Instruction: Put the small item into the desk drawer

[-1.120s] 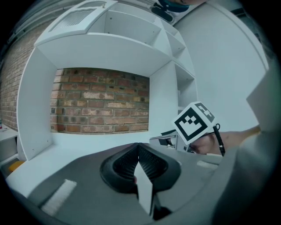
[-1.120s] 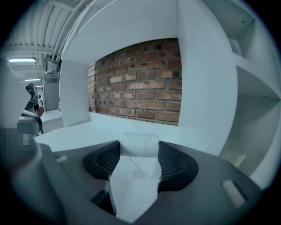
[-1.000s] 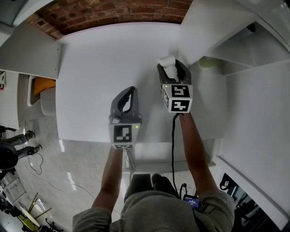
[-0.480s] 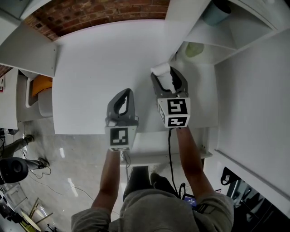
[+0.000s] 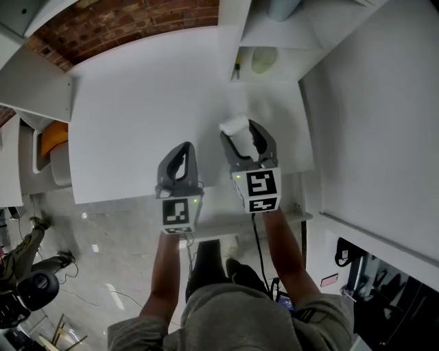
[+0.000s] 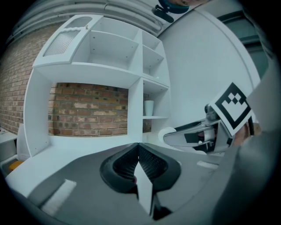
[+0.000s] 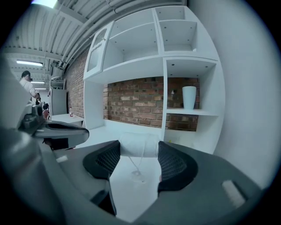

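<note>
The small item is a white spool of thread (image 5: 233, 126) (image 7: 138, 147), and my right gripper (image 5: 238, 135) (image 7: 138, 162) is shut on it across its ends. A loose strand hangs from the spool over the white desk (image 5: 130, 103). The spool is held just above the desk, near its front right part. My left gripper (image 5: 180, 156) (image 6: 138, 148) hovers beside it on the left, jaws shut on nothing. In the left gripper view the right gripper (image 6: 175, 134) shows at the right with the spool at its tip. I cannot make out a drawer.
A white shelf unit (image 5: 274, 41) stands at the desk's back right with a yellow-green object (image 5: 263, 60) in it and a pale cup (image 7: 189, 97) on a shelf. A brick wall (image 5: 123, 20) runs behind. An orange item (image 5: 51, 137) sits left of the desk.
Both grippers have drawn back from the shelf unit toward the desk's front edge, the right one carrying the spool. The head view has shifted with them.
</note>
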Demonstrator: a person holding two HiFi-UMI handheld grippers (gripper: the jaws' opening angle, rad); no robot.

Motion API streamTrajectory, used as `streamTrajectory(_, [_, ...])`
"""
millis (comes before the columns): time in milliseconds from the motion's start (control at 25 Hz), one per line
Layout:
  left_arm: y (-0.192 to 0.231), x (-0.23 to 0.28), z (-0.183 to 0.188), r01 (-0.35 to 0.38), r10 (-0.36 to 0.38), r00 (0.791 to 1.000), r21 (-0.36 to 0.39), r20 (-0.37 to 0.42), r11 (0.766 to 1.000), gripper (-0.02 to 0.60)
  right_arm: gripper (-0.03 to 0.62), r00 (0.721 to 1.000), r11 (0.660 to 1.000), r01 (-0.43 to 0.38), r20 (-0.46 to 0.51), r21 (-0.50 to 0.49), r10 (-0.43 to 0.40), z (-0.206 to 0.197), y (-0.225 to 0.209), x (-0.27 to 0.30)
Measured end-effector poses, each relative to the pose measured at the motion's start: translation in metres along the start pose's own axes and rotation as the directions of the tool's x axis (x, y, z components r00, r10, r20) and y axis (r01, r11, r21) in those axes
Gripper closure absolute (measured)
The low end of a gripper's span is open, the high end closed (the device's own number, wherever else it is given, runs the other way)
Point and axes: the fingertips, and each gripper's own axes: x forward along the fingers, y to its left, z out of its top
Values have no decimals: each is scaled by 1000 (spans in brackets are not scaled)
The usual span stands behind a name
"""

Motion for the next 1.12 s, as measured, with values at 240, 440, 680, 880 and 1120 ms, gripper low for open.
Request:
streamTrajectory(240, [-33,-18,-6,38,-38,999,7,-13,999,569,321,999,1000,24,-22,11,-24,-26,-4,-50])
streamTrajectory(440, [-62,-33,-13,66,-66,997,4,-30,998,569,321,998,999,43,-40,30,-42,-49,-8,-87])
streamTrajectory(680, [-92,-43,-33,124,-123,991,19,-56,992,569,321,993,997,63,-99,55,-57,-86,-11,-114])
streamTrajectory(880, [-122,-50,-60,170,-168,980,3,-104,986,569,321,985,996,42,-173,76,-28,-128,0,-132])
streamTrajectory(1120, [-155,-60,-101,228,-226,959,-10,-173,974,569,321,970,996,28,-243,90,-5,-175,5,-138])
